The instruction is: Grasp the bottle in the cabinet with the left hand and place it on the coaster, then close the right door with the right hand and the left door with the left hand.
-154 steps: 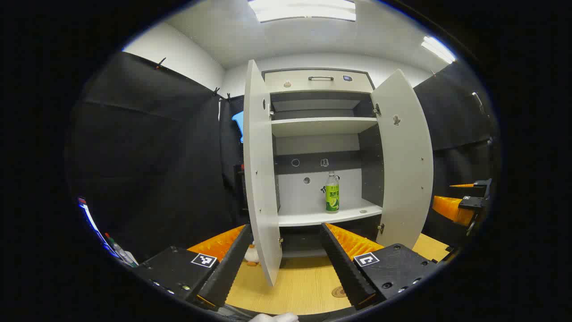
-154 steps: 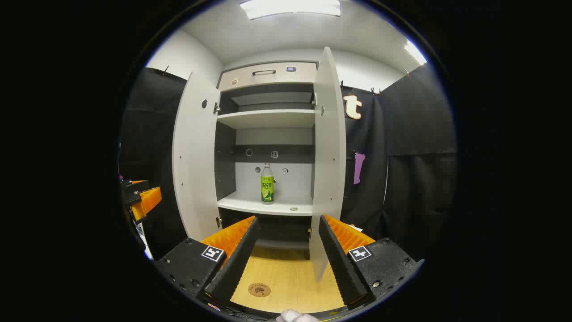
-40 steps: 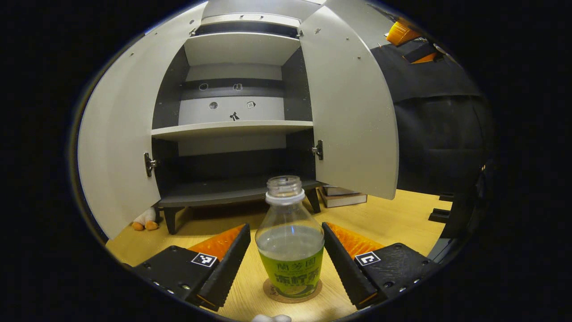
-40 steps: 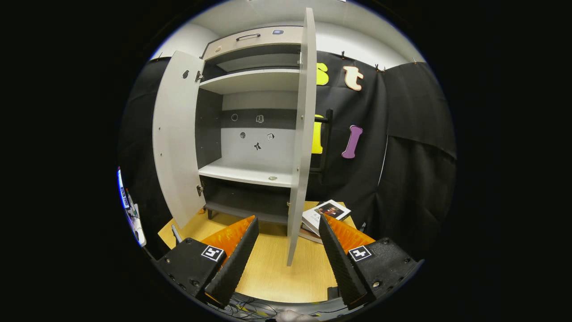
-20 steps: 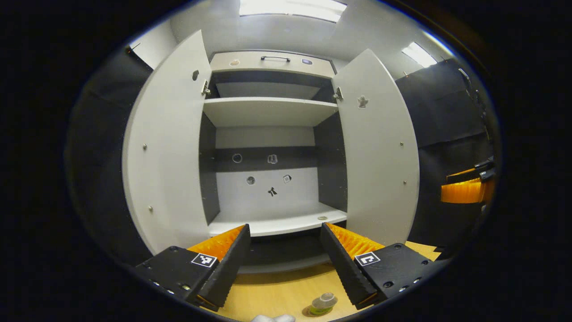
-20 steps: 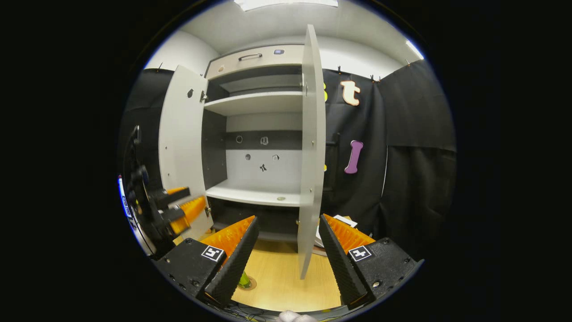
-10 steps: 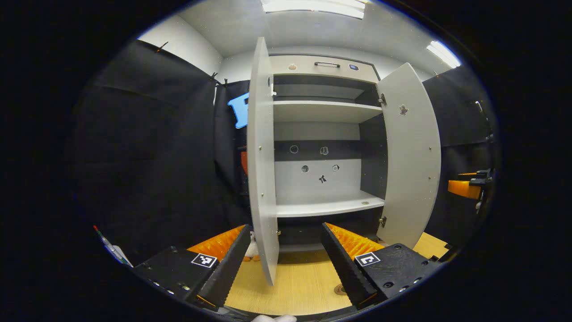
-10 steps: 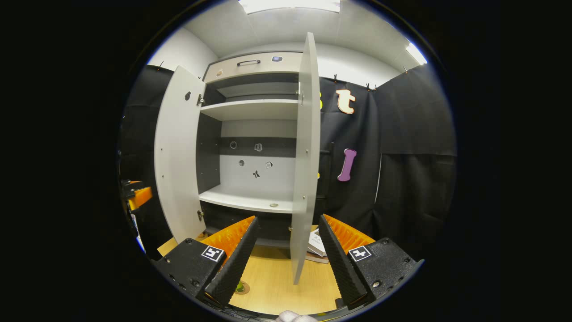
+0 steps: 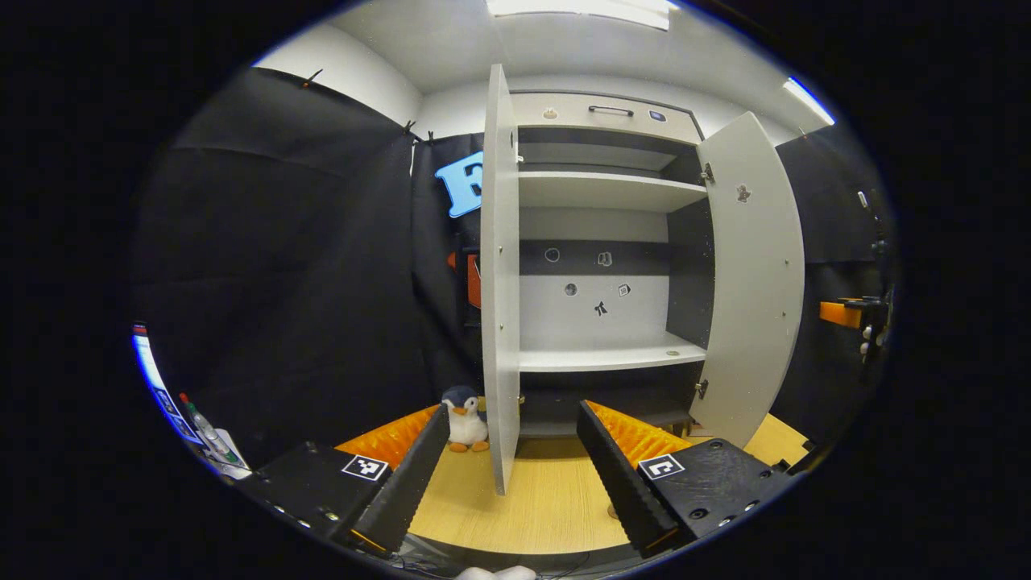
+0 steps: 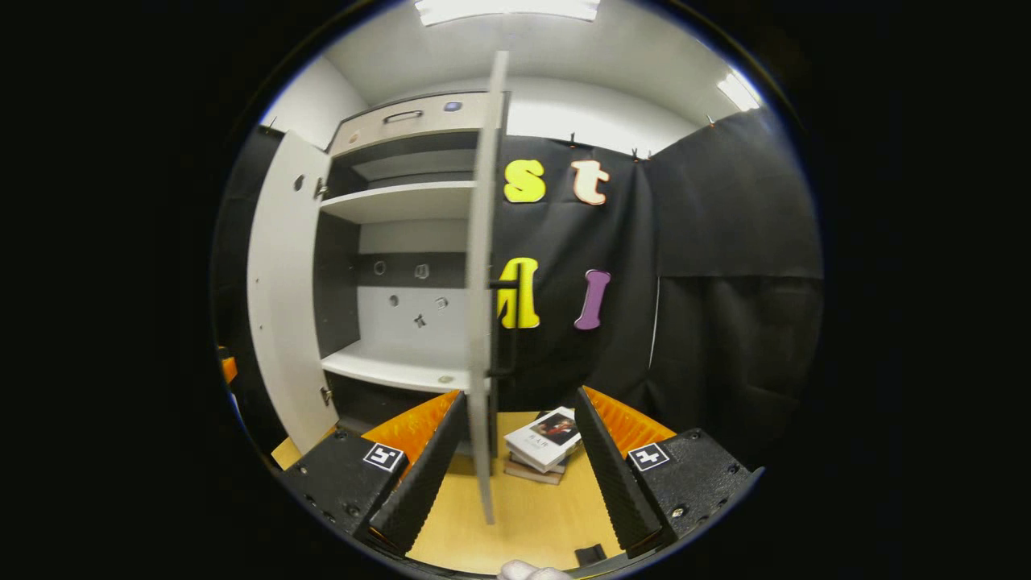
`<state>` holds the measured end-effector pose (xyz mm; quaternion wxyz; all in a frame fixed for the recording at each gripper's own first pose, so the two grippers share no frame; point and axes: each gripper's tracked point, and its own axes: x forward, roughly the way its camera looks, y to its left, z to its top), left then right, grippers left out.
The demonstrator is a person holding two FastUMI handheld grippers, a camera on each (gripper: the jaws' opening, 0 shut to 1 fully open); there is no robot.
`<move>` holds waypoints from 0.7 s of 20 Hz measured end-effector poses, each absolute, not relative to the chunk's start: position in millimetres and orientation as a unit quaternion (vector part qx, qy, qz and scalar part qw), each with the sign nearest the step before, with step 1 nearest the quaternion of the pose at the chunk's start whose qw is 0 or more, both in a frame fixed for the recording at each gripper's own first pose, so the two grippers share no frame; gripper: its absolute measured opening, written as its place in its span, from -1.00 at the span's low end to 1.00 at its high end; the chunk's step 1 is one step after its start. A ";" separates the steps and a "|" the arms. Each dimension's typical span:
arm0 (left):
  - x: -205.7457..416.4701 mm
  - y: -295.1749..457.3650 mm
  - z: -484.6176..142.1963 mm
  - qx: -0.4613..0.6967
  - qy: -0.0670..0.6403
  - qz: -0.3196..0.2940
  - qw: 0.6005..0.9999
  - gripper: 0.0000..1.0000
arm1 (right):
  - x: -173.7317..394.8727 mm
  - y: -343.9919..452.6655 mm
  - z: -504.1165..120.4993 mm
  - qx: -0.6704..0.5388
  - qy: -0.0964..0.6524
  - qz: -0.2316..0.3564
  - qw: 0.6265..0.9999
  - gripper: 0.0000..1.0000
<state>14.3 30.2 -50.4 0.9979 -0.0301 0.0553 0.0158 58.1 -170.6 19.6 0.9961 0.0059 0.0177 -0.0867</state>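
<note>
The grey cabinet [image 9: 604,358] stands with both doors swung out. In the left gripper view its left door [image 9: 499,274] is seen edge-on, and the door's lower edge hangs just beyond my left gripper [image 9: 511,463], which is open and holds nothing. The right door [image 9: 749,274] stands wide, with my right gripper [image 9: 846,314] small behind it. In the right gripper view the right door [image 10: 482,282] is edge-on, its black handle [image 10: 503,322] on the outer face. My right gripper [image 10: 515,463] is open below that edge, apart from it. The left door [image 10: 278,298] stands wide open.
A penguin plush [image 9: 465,419] sits on the wooden table [image 9: 548,499] left of the left door. A stack of books [image 10: 544,439] lies on the table right of the right door. Black cloth walls close in on both sides.
The left gripper let go of the bottle on the coaster, rose and shifted left to the left door's edge. The right gripper has shifted right, bringing the right door's edge and handle before it.
</note>
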 end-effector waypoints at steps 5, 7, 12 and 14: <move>18.3 -19.1 -27.1 -0.032 0.041 0.014 0.999 0.93 | 106.6 -208.1 45.6 0.011 0.006 -0.061 0.998 0.67; 17.4 -35.3 -24.0 -0.025 0.040 0.020 0.999 0.93 | 124.1 -212.7 53.7 0.008 0.001 -0.037 0.999 0.67; 16.8 -68.2 -22.0 -0.020 0.046 0.044 0.998 0.93 | 140.7 -202.8 60.9 -0.009 -0.001 0.047 0.999 0.63; 16.2 -77.7 -23.2 -0.026 0.050 0.053 0.997 0.93 | 142.3 -198.7 60.8 -0.010 0.009 0.078 0.997 0.63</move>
